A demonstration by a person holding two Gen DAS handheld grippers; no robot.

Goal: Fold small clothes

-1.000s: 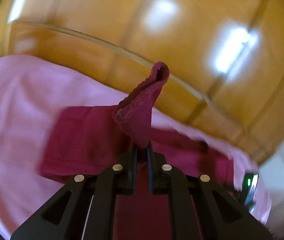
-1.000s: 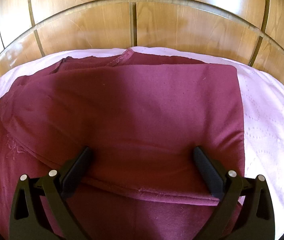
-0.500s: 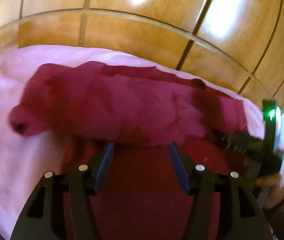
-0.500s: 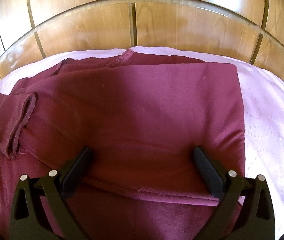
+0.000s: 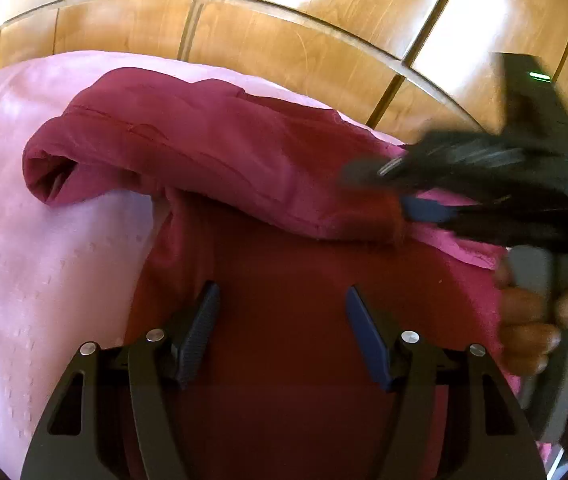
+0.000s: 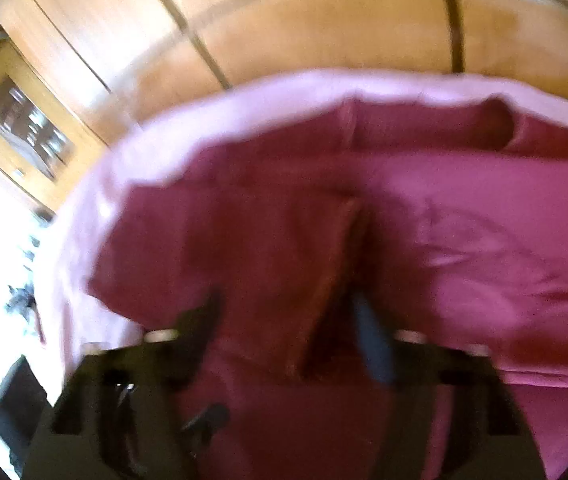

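A maroon garment lies spread on a pink cloth. One sleeve lies folded across it, with the cuff pointing left. My left gripper hovers over the garment's body, its jaws opening with nothing gripped between them. In the same view my right gripper is a blur at the sleeve's right end, held by a hand. The right wrist view is smeared. There the right gripper has its jaws closing around a raised fold of the garment, with the pads still apart.
Wooden panelled doors rise just behind the pink-covered surface. A wooden shelf unit and a bright area show at the left of the right wrist view, with a dark object low at the left edge.
My left gripper let go of the lifted sleeve, which dropped across the garment, then sank with its jaws wider. My right gripper swung left, and its wide jaws narrowed over a fold.
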